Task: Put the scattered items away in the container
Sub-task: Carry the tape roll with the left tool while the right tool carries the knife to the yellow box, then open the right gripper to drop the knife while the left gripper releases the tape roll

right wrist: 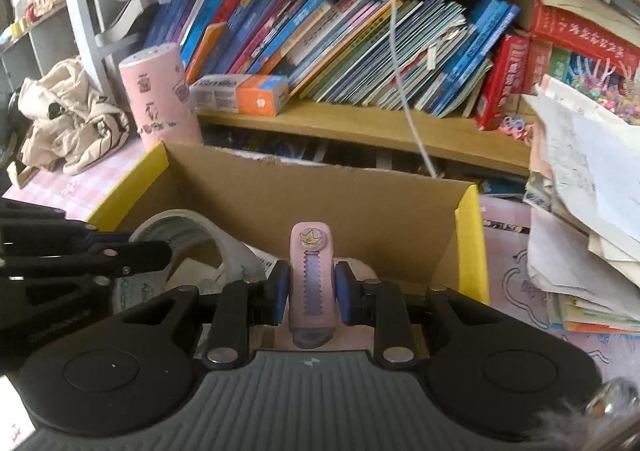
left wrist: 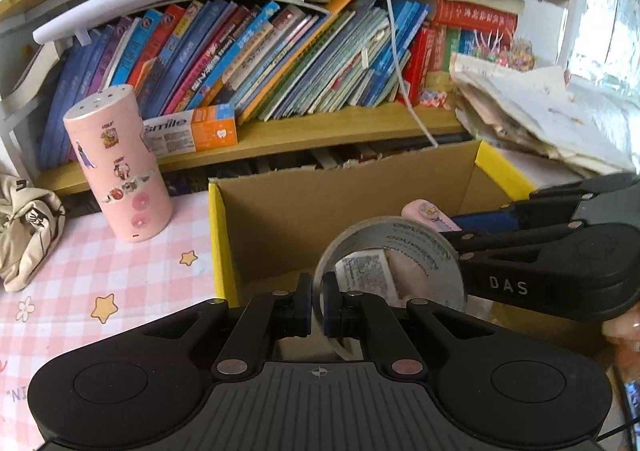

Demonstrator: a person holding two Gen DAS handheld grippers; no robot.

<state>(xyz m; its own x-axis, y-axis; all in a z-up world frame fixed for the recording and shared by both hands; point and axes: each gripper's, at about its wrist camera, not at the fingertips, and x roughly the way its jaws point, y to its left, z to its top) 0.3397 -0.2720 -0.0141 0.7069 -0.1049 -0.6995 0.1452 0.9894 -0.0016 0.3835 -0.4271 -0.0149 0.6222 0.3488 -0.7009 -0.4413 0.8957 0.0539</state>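
- The left gripper [left wrist: 317,305] is clamped on the thin wall of a clear, glossy roll of packing tape [left wrist: 390,259], one blue pad outside the ring and one inside; the roll stands on edge over the open brown cardboard box with yellow-taped edges [left wrist: 218,235].
- The right gripper [right wrist: 311,287] is closed on a small pink plastic utility knife with a crown sticker and a serrated slider [right wrist: 311,271]; its blue pads press on both long sides, and the knife points to the far wall of the box.
- In the left wrist view, the right gripper reaches in from the right, just beside the tape roll, with the knife's pink tip showing past the ring.
- Both held items hang above the box interior; papers lie on the box floor, though their details are unclear.
- A tall pink cylinder with stickers [left wrist: 118,163] stands upright on the pink checked tablecloth [left wrist: 120,271], left of the box.
- Behind the box, a wooden shelf [left wrist: 320,131] carries leaning books and an orange and white carton [left wrist: 192,129].
- A loose paper pile [right wrist: 580,187] lies right of the box.
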